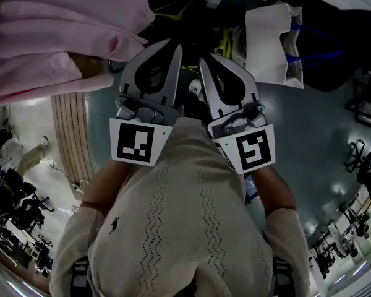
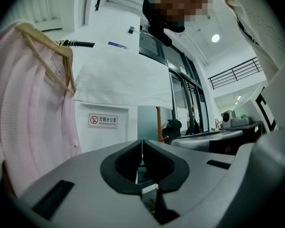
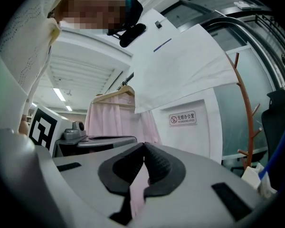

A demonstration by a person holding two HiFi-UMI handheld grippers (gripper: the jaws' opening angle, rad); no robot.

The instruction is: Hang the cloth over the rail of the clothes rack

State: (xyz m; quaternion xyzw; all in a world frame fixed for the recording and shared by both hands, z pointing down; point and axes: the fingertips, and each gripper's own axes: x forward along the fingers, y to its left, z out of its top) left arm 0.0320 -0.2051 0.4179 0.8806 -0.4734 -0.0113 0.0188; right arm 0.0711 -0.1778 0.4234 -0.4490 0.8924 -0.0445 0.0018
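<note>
Over the rail (image 2: 83, 43) I see the white cloth (image 2: 121, 75) draped, its lower edge hanging free below the bar and touching neither gripper. Next along the rail, just beside the cloth, a pink garment (image 2: 28, 118) hangs on a wooden hanger (image 2: 47, 44). Below the rail, on the wall behind it, a no-smoking sign (image 2: 103, 120) shows under the cloth's edge. Past the cloth end of the rail, away from the pink garment, stands a brown coat stand (image 3: 244, 103). Short of the rail and clear of it, I hold both grippers side by side, pointing level. On the left gripper (image 2: 142, 142) the pads meet at the tips with nothing clamped. On the right gripper (image 3: 143, 146) the pads are also pressed together. Pale pink shows through the slot behind them, and I can't tell if it's more than the garment beyond. Head view has a white tote bag (image 1: 273, 42) down below rail level, on the right gripper's side.
</note>
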